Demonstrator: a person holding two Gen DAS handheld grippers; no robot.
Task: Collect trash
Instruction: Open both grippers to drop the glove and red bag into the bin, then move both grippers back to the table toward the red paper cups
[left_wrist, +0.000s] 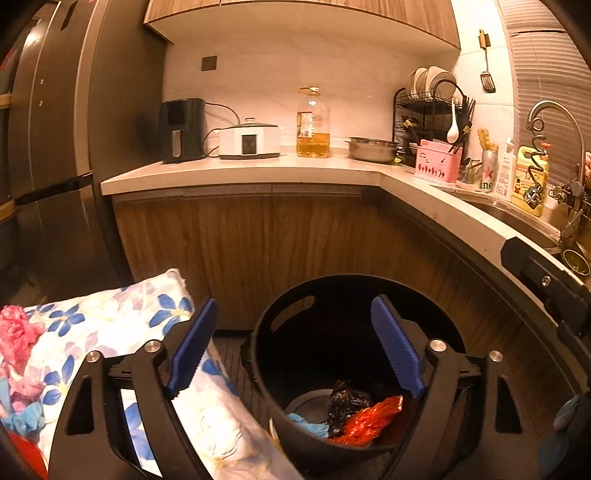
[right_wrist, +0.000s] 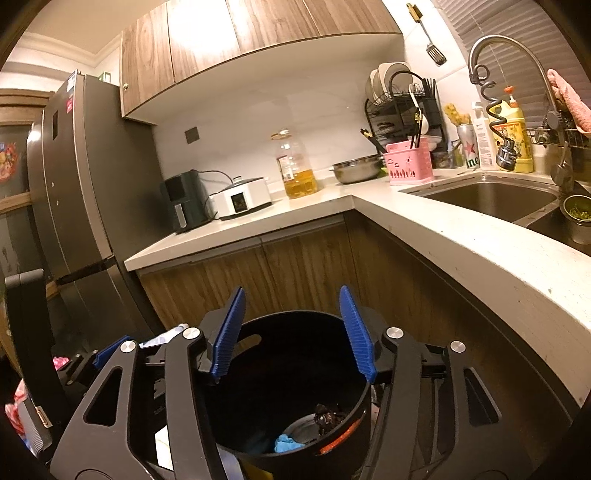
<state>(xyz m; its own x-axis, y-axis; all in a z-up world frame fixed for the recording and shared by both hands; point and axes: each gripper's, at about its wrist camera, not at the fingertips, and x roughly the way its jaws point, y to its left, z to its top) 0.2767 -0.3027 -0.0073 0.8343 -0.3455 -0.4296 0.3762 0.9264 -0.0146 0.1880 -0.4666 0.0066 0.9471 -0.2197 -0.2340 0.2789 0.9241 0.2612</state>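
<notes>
Both claws hang over the black bin (left_wrist: 354, 369): left gripper (left_wrist: 295, 347) spread wide, right gripper (right_wrist: 293, 334) apart, neither holding anything. Red wrapper (left_wrist: 369, 419), black bag and blue scrap lie inside the bin. Floral cloth (left_wrist: 122, 332) flanks its left rim; wooden cabinets (left_wrist: 258, 251) stand behind.
</notes>
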